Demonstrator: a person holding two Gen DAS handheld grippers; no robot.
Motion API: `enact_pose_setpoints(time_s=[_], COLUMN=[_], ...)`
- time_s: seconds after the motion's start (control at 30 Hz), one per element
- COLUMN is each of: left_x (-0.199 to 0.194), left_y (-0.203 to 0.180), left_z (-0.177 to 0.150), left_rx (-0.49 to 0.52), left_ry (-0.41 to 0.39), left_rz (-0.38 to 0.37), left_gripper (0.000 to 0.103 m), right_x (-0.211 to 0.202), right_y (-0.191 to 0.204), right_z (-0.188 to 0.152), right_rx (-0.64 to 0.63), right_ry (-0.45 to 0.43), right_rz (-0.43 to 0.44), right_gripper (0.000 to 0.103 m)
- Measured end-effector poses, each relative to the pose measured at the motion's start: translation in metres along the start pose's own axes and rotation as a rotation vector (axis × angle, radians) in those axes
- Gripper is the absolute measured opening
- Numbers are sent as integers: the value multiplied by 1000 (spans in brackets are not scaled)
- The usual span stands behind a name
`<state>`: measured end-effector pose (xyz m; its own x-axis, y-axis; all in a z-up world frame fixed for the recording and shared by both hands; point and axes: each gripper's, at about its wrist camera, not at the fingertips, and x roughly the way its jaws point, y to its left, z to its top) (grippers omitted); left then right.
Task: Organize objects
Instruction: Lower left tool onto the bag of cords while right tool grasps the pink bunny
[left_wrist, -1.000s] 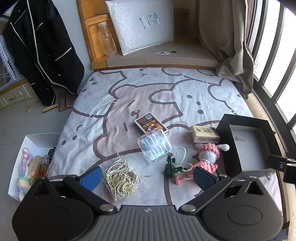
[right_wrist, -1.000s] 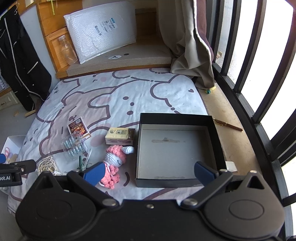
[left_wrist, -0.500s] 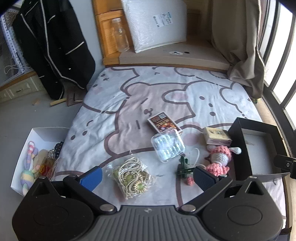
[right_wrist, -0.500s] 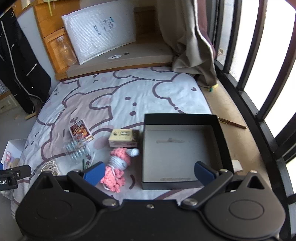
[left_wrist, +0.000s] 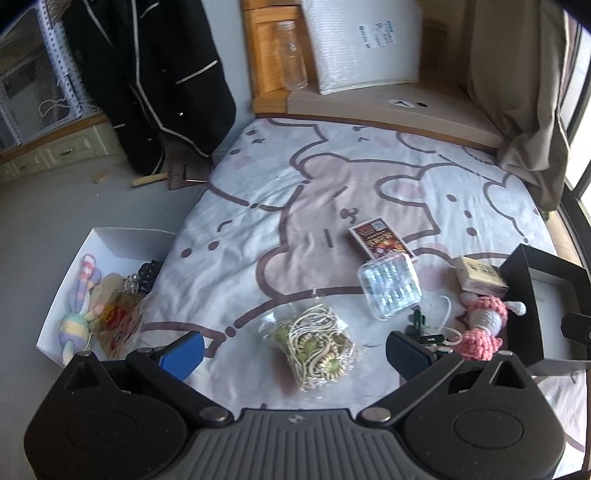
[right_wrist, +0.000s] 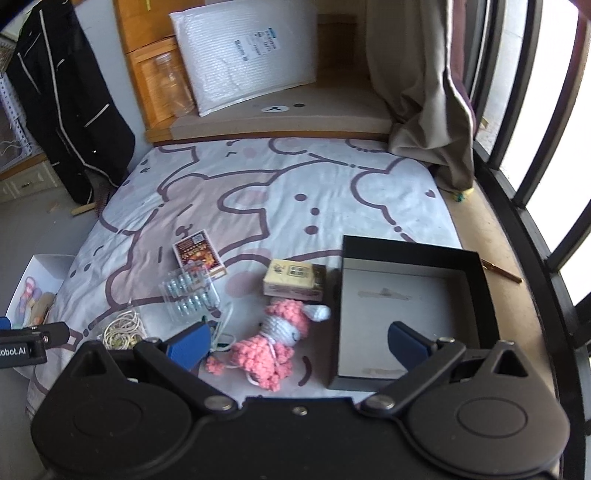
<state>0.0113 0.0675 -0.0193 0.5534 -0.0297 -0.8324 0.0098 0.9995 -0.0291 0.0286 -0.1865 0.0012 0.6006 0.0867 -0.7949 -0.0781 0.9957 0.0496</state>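
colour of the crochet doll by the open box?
Pink crocheted yarn doll with a white-grey face; clearest in the right wrist view.

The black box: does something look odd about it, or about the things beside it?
The black box is empty. Doll, carton, clear case and card pack lie scattered on the sheet outside it. Nothing looks damaged.

Black left tongs (left_wrist: 294, 350), ribbed grey housing, blue finger pads (left_wrist: 183, 353), silver pivot screws, matching right tongs (right_wrist: 299, 343)

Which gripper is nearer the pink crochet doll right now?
Right. The pink crochet doll lies just ahead of the open right gripper, between its fingers in that view. The open left gripper faces the bagged beads, with the doll beyond its right finger.
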Motion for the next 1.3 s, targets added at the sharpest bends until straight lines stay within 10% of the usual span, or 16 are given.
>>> enact_pose_setpoints(time_s=[0.73, 1.3], left_x=[29, 115], left_y=[3, -11], left_z=[25, 26], left_rx=[-63, -114], left_ry=[64, 270], left_rz=[-69, -51], left_gripper=[103, 103], right_x=[37, 116], right_y=[0, -34], right_z=[26, -18], right_rx=[183, 673], right_ry=[114, 281], right_rz=[90, 97], right_gripper=[92, 62])
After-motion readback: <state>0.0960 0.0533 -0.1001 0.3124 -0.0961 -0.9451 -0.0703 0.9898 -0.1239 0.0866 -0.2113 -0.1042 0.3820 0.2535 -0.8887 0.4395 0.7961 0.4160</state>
